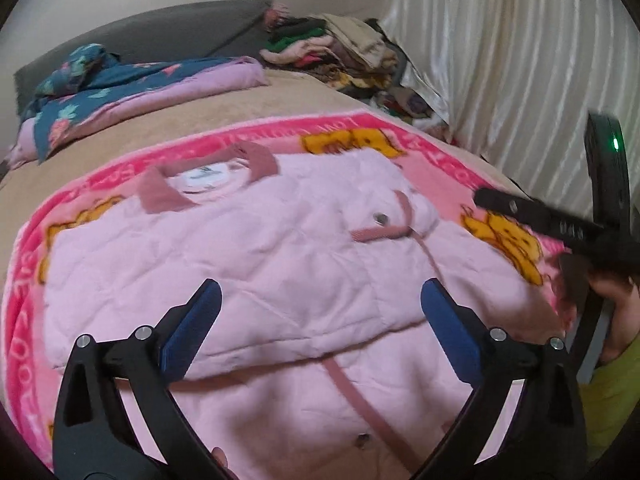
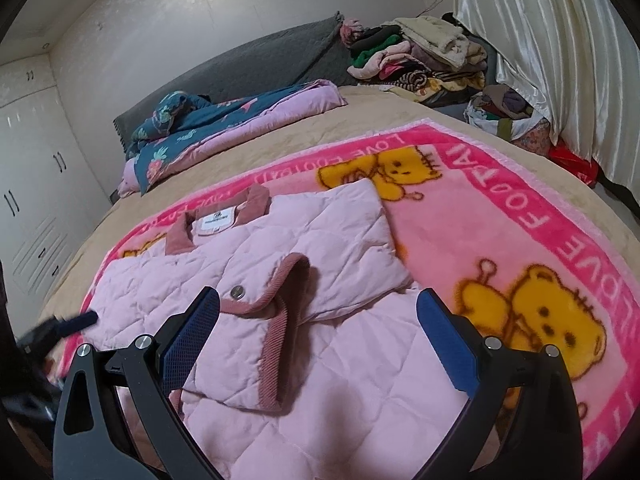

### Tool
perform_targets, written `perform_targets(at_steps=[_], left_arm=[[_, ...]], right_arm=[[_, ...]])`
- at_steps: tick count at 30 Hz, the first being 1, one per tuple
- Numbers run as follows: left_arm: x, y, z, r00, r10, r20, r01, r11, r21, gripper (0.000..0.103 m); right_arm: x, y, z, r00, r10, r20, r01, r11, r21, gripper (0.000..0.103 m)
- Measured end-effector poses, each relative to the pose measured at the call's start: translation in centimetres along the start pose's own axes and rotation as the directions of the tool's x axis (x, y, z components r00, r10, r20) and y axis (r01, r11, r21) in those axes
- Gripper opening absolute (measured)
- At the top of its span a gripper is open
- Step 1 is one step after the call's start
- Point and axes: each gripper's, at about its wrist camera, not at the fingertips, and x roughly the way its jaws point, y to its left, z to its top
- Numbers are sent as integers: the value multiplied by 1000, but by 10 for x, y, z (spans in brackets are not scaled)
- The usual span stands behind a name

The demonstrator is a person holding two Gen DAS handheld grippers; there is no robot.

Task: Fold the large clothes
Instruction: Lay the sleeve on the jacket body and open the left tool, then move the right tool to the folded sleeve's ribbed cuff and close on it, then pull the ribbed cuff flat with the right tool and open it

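A pale pink quilted jacket with a dusty-rose corduroy collar lies flat on a pink teddy-bear blanket, both sleeves folded across its body. My left gripper hovers open over the jacket's middle, nothing between its blue pads. My right gripper also stands open above the jacket, near a rose-trimmed sleeve cuff with a metal snap. The right gripper's finger shows at the right of the left wrist view. The left gripper appears blurred at the left of the right wrist view.
The blanket covers a tan bedsheet. A folded blue floral quilt lies toward the grey headboard. Piled clothes sit in the far corner beside a cream curtain. White wardrobe doors stand on the left.
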Motion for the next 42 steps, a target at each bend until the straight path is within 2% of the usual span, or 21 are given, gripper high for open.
perform_targets(at_steps=[5,10,17,24,29,31,33,34,35,39,42], left_arm=[[-9,35,5,998,63,12,-61,994,-91,93],[-18,71,6,987,163,13,-159,974,-159,93],[-35,119,2,974,225,10,-214,939,-270,93],[-46,158,-5,968,249,-1,-232,901,-366,93],[-48,173,-11,964,265,-13,-247,881,-404,93],[-49,179,-13,964,265,-15,-246,873,-421,93],[-49,182,-14,964,265,-16,-246,868,-432,93],[-49,184,-15,964,266,-18,-247,864,-438,93],[-49,185,-15,964,267,-19,-248,861,-444,93],[-50,190,-18,964,266,-19,-245,852,-464,93],[-51,193,-17,963,268,-12,-242,848,-471,93]], right_arm=[[10,16,-6,999,26,-36,-27,999,-23,98],[30,36,-16,993,60,-104,-65,997,-47,98],[63,55,-26,981,68,-180,-80,995,-60,98],[93,58,-29,971,54,-231,-66,997,-45,98],[107,63,-31,971,51,-235,-66,996,-58,98],[103,64,-32,976,56,-209,-73,995,-74,85],[98,69,-30,982,67,-178,-90,989,-120,50],[94,74,-28,984,80,-160,-105,983,-154,41],[90,76,-26,987,73,-142,-98,980,-175,18],[66,94,-12,993,109,-41,-116,959,-260,10],[49,110,4,990,139,26,-122,934,-336,9]])
